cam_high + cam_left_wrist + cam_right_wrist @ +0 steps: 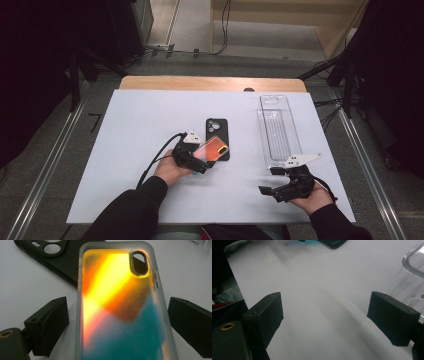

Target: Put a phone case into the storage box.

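Covering wooden table (150,82), white sheet (140,125)

The right tool (324,317) holds its two black jaws wide apart over the bare white bench (324,285), a clear plastic tray (412,272) just beside one jaw.

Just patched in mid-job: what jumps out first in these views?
The orange, yellow and teal phone case stands out, lying between the open jaws of the left gripper near the table's middle, its top end overlapping a black phone case. To the right lies a long clear plastic tray, with the right gripper open over bare table just below it.
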`<state>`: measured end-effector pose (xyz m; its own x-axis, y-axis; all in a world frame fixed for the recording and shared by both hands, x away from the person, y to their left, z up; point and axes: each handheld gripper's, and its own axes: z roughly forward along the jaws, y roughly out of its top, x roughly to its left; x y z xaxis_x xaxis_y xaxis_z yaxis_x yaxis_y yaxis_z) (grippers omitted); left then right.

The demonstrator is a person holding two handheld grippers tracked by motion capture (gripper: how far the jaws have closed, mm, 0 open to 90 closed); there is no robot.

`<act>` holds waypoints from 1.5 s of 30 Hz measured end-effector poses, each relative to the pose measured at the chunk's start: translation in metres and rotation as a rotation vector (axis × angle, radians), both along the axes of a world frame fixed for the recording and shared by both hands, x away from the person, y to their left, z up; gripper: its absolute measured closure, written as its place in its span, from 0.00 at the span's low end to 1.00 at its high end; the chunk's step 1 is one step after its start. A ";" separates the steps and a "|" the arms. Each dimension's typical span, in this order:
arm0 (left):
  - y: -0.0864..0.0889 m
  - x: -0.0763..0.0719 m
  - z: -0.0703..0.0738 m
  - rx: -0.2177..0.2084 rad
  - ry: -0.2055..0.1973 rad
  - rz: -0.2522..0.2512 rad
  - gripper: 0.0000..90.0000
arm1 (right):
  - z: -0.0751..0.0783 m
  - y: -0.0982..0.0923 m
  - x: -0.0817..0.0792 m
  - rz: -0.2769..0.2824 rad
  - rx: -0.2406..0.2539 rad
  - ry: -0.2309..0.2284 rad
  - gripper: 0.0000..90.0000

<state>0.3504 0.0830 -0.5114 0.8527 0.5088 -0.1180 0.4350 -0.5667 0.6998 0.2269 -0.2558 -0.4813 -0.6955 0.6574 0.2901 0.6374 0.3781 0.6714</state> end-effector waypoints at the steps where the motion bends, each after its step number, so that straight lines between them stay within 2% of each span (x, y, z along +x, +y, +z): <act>1: 0.000 0.000 0.000 -0.006 0.003 0.001 0.05 | 0.000 0.000 0.000 0.001 -0.001 -0.002 0.13; 15: -0.002 -0.003 -0.001 0.020 -0.029 0.011 0.08 | 0.000 0.000 0.000 -0.001 -0.003 -0.002 0.13; 17: -0.002 -0.004 0.000 0.020 -0.042 0.011 0.16 | 0.000 0.000 0.000 -0.002 -0.003 -0.002 0.13; 22: -0.002 -0.004 0.000 0.019 -0.042 0.011 0.17 | 0.000 -0.001 0.000 -0.001 -0.003 -0.004 0.13; 34: 0.000 -0.002 0.001 0.009 -0.021 0.006 0.18 | 0.001 -0.001 -0.001 -0.003 0.000 -0.003 0.13; 38: 0.002 0.000 0.004 -0.010 0.013 0.015 0.18 | 0.001 -0.001 -0.001 -0.004 0.001 -0.003 0.13; 45: 0.009 0.003 0.020 -0.072 0.040 0.041 0.18 | 0.001 -0.001 -0.001 -0.018 0.008 -0.009 0.13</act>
<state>0.3530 0.0917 -0.4917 0.8254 0.5318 -0.1896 0.4852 -0.4966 0.7197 0.2262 -0.2568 -0.4800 -0.6861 0.6677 0.2888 0.6379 0.3612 0.6802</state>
